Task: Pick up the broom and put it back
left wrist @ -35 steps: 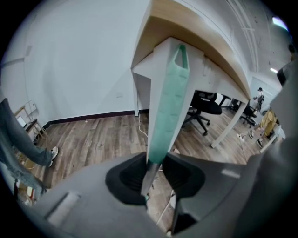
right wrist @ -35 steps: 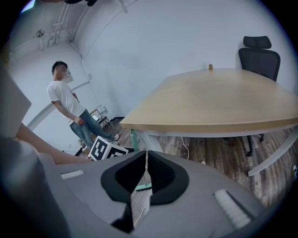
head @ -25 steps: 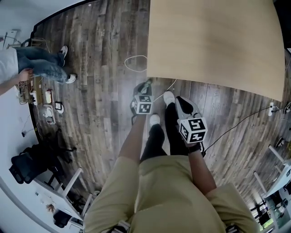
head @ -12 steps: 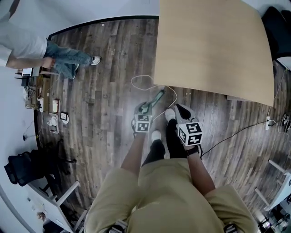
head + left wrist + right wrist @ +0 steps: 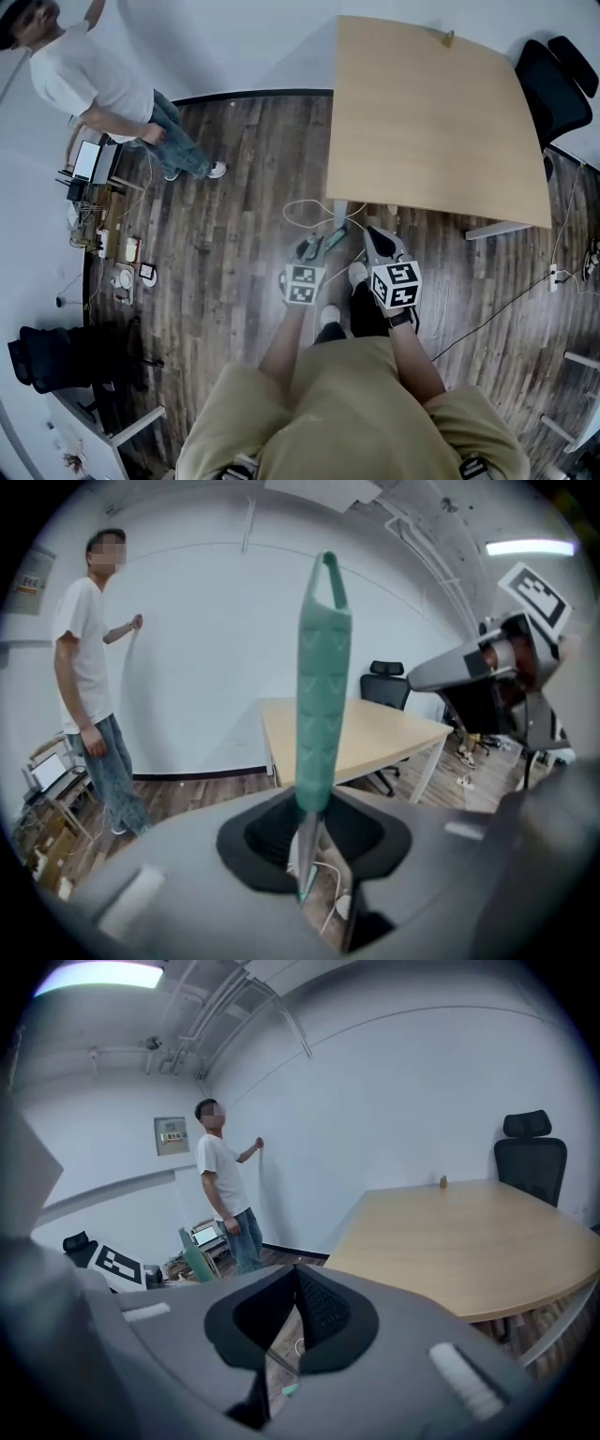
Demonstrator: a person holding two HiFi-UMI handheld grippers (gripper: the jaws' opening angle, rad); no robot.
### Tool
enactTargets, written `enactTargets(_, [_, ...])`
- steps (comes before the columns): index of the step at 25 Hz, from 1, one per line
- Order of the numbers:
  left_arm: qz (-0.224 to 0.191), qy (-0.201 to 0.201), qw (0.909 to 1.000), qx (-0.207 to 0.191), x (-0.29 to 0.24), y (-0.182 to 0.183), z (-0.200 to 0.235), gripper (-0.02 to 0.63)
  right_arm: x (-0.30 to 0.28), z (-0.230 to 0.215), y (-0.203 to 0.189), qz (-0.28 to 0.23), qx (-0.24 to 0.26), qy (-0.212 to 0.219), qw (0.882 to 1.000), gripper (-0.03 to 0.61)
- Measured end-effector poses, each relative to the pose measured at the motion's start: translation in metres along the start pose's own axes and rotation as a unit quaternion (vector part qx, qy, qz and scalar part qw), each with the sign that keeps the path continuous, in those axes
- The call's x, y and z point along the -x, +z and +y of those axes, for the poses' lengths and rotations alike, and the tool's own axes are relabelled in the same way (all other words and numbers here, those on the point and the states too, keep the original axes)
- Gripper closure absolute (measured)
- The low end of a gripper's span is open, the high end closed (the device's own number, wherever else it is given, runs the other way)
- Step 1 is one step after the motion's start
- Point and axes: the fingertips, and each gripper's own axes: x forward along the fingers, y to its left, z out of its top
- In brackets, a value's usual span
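Left gripper view leaves the broom's brush end out of sight. Its thin metal shaft vanishes under the left gripper, whose jaws are clamped on it. Above them a teal patterned handle stands upright and ends in a hanging loop. From the head view the broom is only a short teal streak ahead of that gripper, near the table's edge. The right gripper seems closed with nothing between its pads, though a sliver of floor shows below them.
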Motion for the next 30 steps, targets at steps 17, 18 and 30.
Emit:
enactTargets(17, [-0.188, -0.032, 0.9817, -0.006, 0.174, 0.155, -0.035, 0.529, 0.106, 0.075, 0.094, -0.165, 0.017, -0.008, 0.986, 0.572])
enactTargets(18, [-0.196, -0.032, 0.9800, -0.012, 0.182, 0.161, -0.038, 0.529, 0.112, 0.079, 0.098, -0.174, 0.017, -0.009, 0.985, 0.572])
enactTargets(30, [-0.267, -0.044, 0.9619, -0.039, 0.234, 0.201, -0.038, 0.529, 0.126, 0.122, 0.099, -0.176, 0.046, -0.007, 0.983, 0.572])
